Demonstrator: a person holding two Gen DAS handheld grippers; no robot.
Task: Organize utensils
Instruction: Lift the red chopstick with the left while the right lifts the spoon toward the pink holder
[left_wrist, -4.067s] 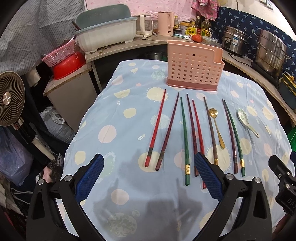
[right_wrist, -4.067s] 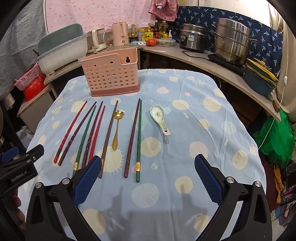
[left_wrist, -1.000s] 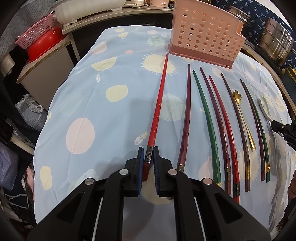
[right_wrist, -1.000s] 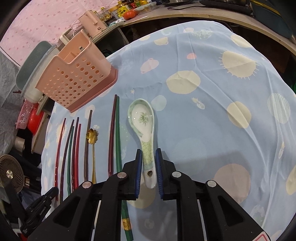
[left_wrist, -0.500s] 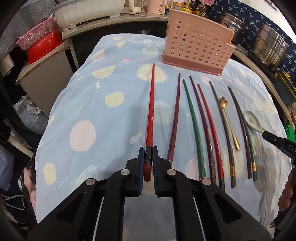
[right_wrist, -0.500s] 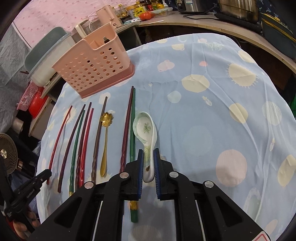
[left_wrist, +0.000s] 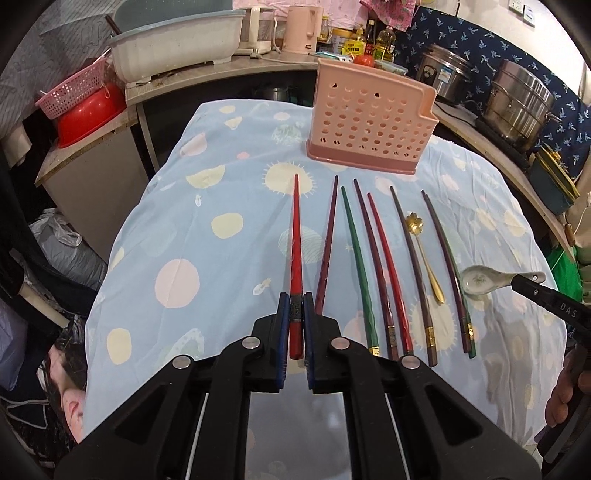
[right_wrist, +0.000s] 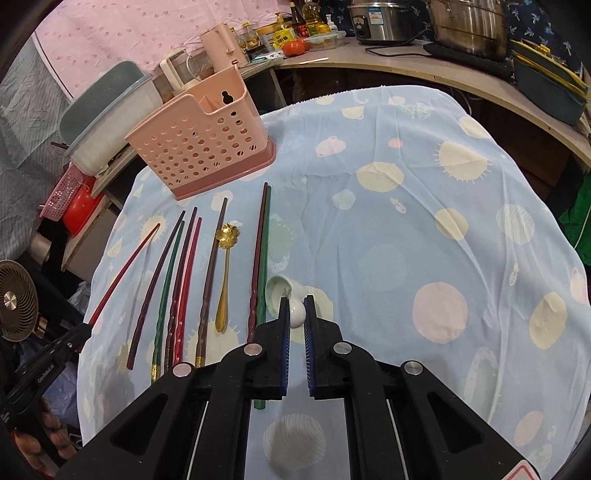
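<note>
"Where did the red chopstick (left_wrist: 295, 236) sit?"

"Its thick, dark-banded end was pinched between blue pads, and its tip pointed toward the pink perforated holder (left_wrist: 369, 122), which stood upright at the far end of the table."

"And the other chopsticks?"

"They lay flat in a row: a maroon one (left_wrist: 327, 247), a green one (left_wrist: 357, 266), a dark one (left_wrist: 373, 258), a second red one (left_wrist: 388, 269), a brown one (left_wrist: 412, 266), then a maroon-and-green pair (left_wrist: 448, 269) touching side by side (gold bands near several thick ends)."

"Any spoons?"

"A gold spoon (left_wrist: 424, 254) with a flower-shaped bowl lay between the brown chopstick and the pair. The white ceramic spoon (left_wrist: 480, 281) was held by its handle, bowl tilted."
</note>
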